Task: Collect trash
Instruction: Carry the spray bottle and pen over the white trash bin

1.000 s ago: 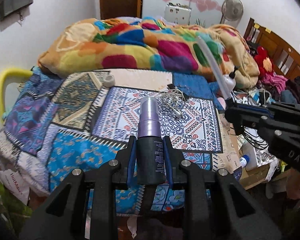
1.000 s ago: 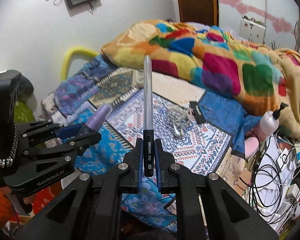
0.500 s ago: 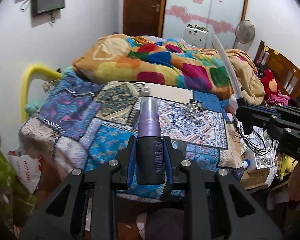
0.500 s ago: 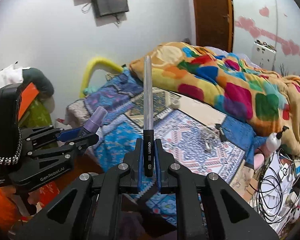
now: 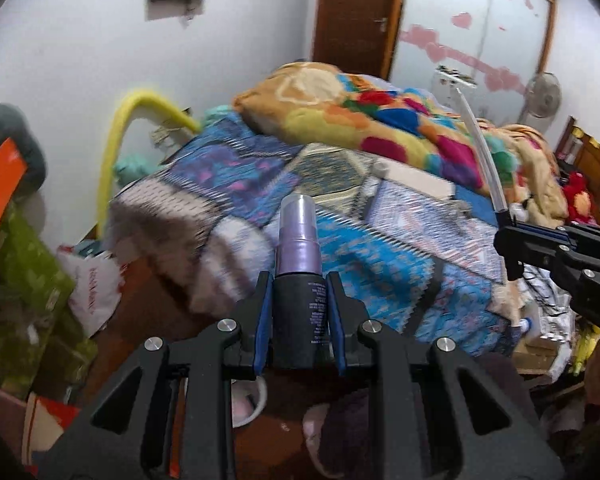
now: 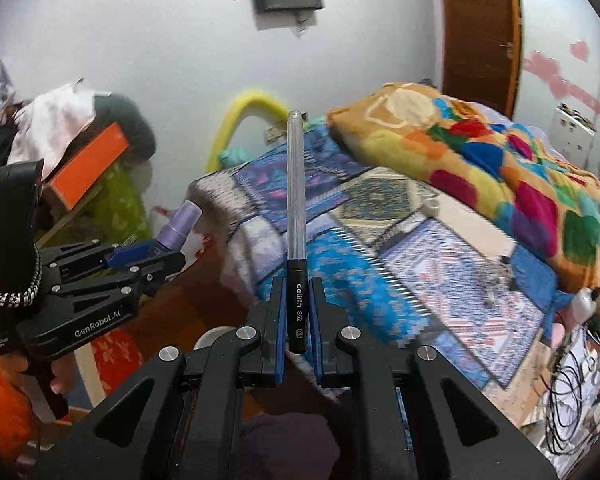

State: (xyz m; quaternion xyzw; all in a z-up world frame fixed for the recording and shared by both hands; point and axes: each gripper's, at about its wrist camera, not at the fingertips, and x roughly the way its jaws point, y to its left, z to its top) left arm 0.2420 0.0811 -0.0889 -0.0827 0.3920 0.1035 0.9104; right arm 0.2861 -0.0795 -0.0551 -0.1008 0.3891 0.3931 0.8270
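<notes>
My left gripper [image 5: 299, 280] is shut on a dark spray bottle with a purple cap [image 5: 299, 264], held upright in front of the bed. It also shows in the right wrist view [image 6: 156, 252], with the bottle's cap [image 6: 182, 224] sticking out. My right gripper [image 6: 297, 284] is shut on a black pen with a clear barrel [image 6: 295, 208], pointing up. In the left wrist view the right gripper [image 5: 512, 236] sits at the right edge with the pen [image 5: 482, 152] slanting up from it. Both grippers are off the bed, to its near left corner.
A bed with a patterned blue sheet [image 5: 340, 216] and a colourful blanket [image 5: 372, 116] lies ahead. A yellow tube [image 5: 116, 136] stands by the wall. Green bags and an orange box [image 6: 88, 164] pile up at left. A white plastic bag [image 5: 92, 292] lies on the floor. Cables [image 6: 576, 396] crowd the right.
Both grippers have pulled back from the bed and swung left, each keeping its object. The bed now looks farther off and the pile at left has come into view.
</notes>
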